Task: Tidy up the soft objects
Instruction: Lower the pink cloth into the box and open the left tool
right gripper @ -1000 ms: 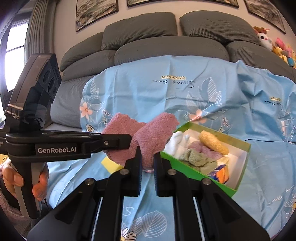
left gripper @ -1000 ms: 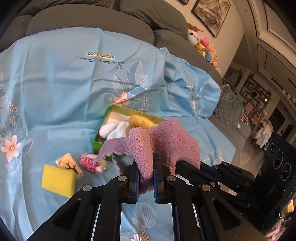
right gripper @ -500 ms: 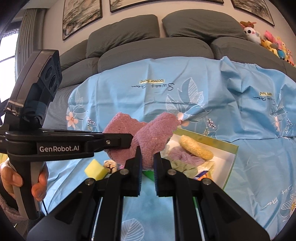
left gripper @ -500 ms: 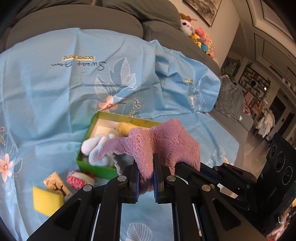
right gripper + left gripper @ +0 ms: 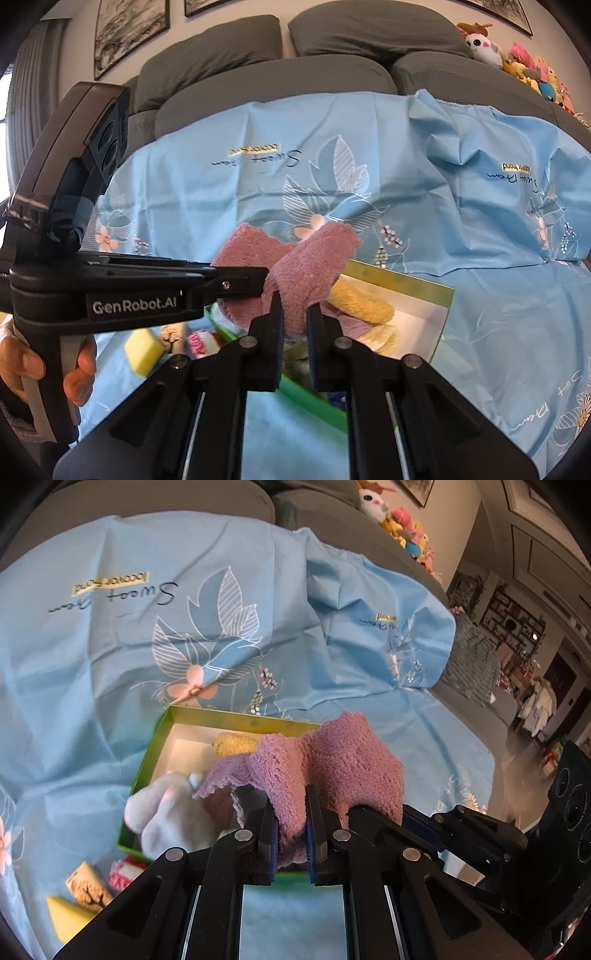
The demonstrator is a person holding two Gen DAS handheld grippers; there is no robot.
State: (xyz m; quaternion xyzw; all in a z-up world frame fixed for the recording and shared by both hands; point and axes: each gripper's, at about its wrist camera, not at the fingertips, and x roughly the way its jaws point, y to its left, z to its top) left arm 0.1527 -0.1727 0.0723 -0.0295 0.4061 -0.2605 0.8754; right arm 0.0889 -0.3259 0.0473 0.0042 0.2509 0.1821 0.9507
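Observation:
Both grippers are shut on one fuzzy purple cloth [image 5: 332, 760], held folded between them above a green box [image 5: 236, 720]. My left gripper [image 5: 291, 823] pinches its near edge; my right gripper [image 5: 294, 317] pinches the other end of the cloth [image 5: 306, 266]. The left gripper also shows from the side in the right wrist view [image 5: 255, 280]. The box [image 5: 439, 314] lies on the blue sheet and holds a white sock [image 5: 166, 812], a yellow knitted piece [image 5: 358, 299] and other soft items, partly hidden by the cloth.
A yellow sponge [image 5: 142, 350], a small printed block [image 5: 86, 886] and a red-and-white item [image 5: 125, 871] lie on the sheet left of the box. Grey sofa cushions [image 5: 280, 77] rise behind. Plush toys [image 5: 517, 59] sit at the sofa's right end.
Both grippers have moved forward with the cloth, which now hangs over the near part of the green box. The box sits lower and nearer in both views.

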